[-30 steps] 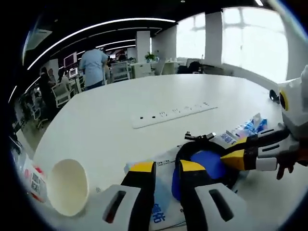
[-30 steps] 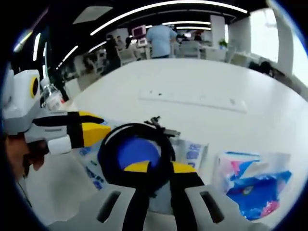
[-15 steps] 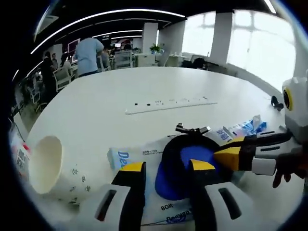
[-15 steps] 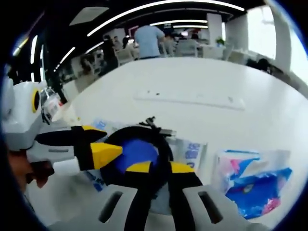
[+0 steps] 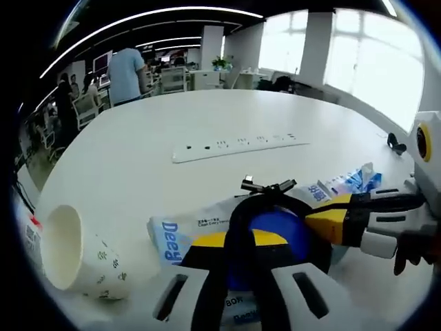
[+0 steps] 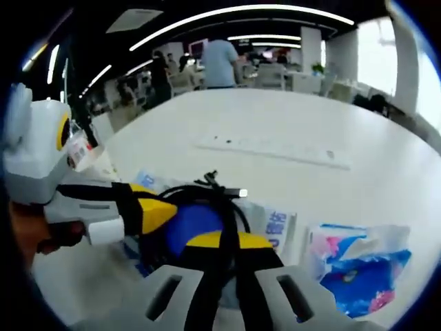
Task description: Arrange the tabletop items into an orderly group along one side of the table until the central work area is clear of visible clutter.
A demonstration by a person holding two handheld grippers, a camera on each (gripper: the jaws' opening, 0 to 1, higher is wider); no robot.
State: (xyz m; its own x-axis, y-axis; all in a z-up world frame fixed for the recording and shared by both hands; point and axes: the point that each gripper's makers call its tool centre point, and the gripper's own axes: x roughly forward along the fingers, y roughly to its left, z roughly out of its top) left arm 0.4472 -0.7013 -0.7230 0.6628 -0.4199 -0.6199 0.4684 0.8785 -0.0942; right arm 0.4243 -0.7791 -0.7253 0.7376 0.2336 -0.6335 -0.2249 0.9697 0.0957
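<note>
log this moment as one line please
left gripper: shut on cable | right gripper: shut on cable | cup: tipped | tissues: right

We are seeing the blue disc [image 5: 275, 231] only in part, its near half sitting behind the left gripper [image 5: 238, 239] in the left gripper view; the black cable [image 5: 241, 214] is running under those jaws, so we are not telling whether they are gripping it; the wipes packet [image 5: 182, 231] is lying mostly beneath the coil, its print too cropped for reading; in the right gripper view the tissue pack [image 6: 358, 265] is blurring at the edge, and the bottle [image 6: 79, 148] is peeking from behind the other gripper.
</note>
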